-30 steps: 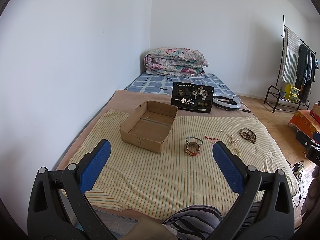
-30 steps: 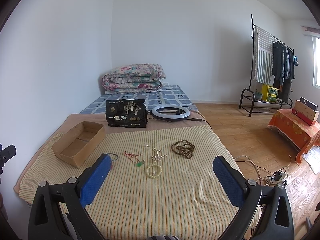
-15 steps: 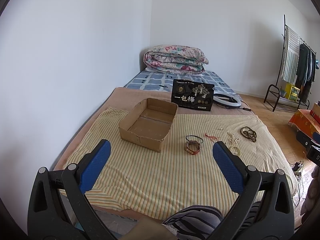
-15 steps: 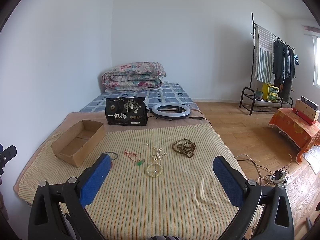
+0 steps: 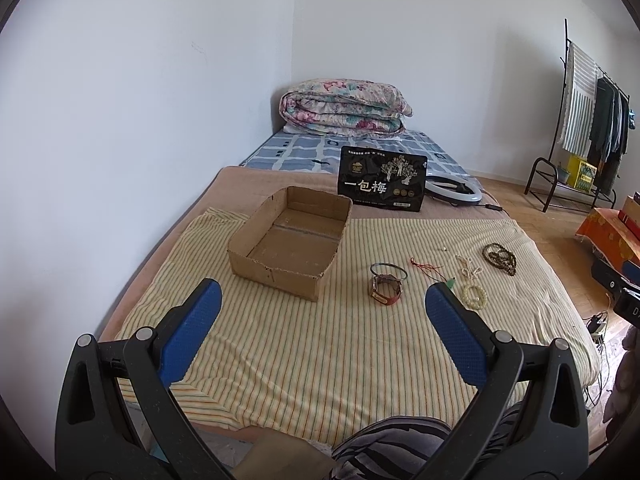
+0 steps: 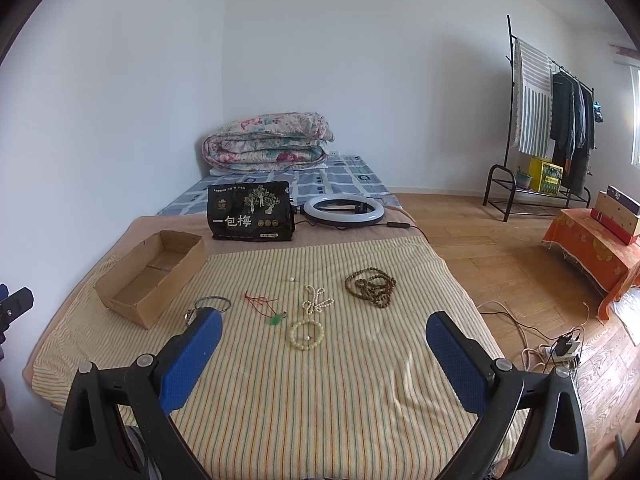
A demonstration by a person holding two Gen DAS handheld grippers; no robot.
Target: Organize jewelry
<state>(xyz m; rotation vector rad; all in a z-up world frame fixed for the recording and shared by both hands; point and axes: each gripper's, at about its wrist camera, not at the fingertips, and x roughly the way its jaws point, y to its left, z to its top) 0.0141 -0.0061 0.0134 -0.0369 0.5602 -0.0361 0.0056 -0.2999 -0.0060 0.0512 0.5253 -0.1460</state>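
An empty cardboard box (image 5: 289,247) sits on the striped cloth (image 5: 304,344); it also shows in the right wrist view (image 6: 152,276). Right of it lie a watch with a red strap (image 5: 386,291), a thin bangle (image 5: 388,270), a red cord with a green pendant (image 6: 269,309), a cream bead bracelet (image 6: 307,335), a white bead strand (image 6: 317,300) and brown prayer beads (image 6: 371,286). My left gripper (image 5: 323,307) is open and empty, hovering short of the watch. My right gripper (image 6: 323,334) is open and empty, hovering near the cream bracelet.
A black snack bag (image 6: 250,211) and a ring light (image 6: 344,210) stand behind the cloth. A folded quilt (image 6: 267,141) lies at the bed's head against the wall. A clothes rack (image 6: 552,120), an orange-draped stand (image 6: 592,248) and floor cables (image 6: 552,344) are right of the bed.
Both views have tilted slightly down and drifted a little nearer the bed; the jewelry sits lower in frame. Both grippers stay open and empty.
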